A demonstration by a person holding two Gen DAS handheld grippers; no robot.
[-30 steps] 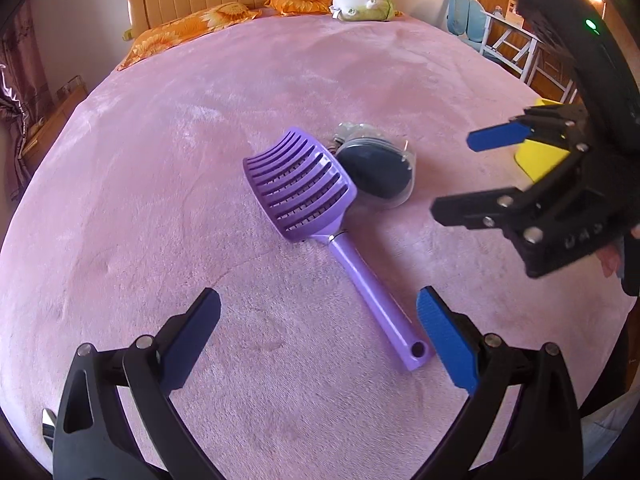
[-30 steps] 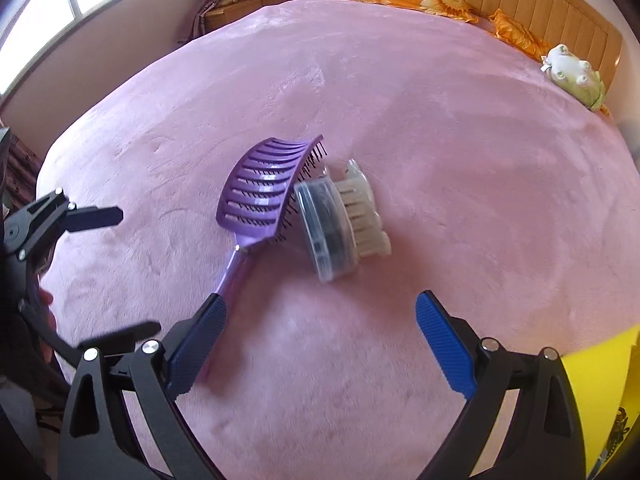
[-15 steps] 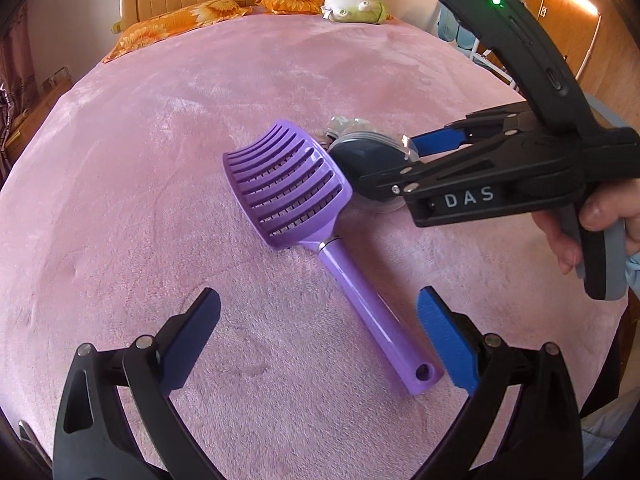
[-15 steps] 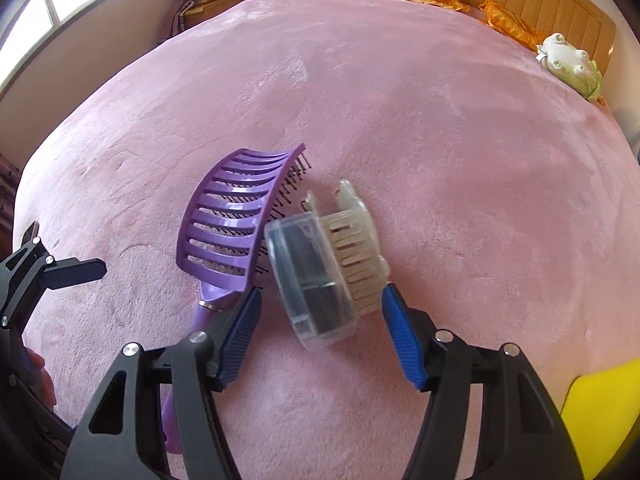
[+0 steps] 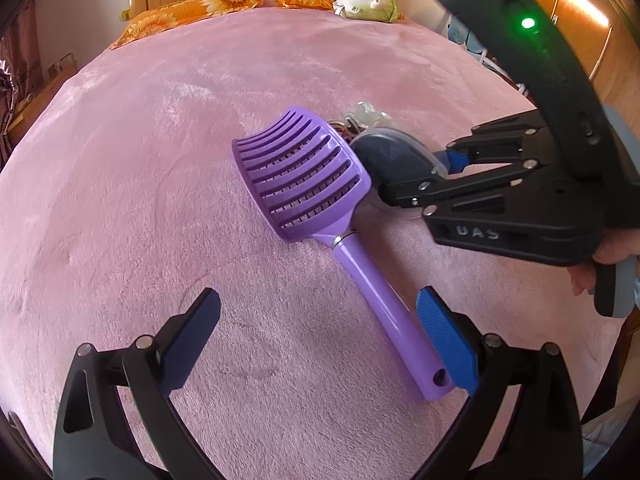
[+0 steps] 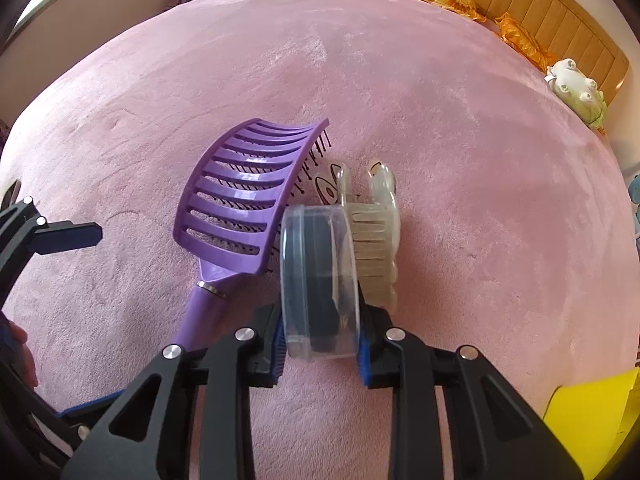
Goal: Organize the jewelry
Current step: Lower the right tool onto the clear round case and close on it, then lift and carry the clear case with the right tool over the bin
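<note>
Round clear plastic case with dark insert (image 6: 318, 280) stands on edge between the closing right gripper (image 6: 321, 354) pads, touching both; left gripper (image 5: 320, 340) gapes, empty, beside the purple brush handle.

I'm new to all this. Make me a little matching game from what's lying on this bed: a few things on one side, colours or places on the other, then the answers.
Things:
1. hairbrush
2. round case
3. hair claw
4. plush toy

Descriptions:
A. clear plastic, dark inside, between the right tool's closing blue pads
B. purple, long handle
C. pale, translucent, with teeth, behind the case
D. white and green, by the headboard

Pairs: 1-B, 2-A, 3-C, 4-D
</note>
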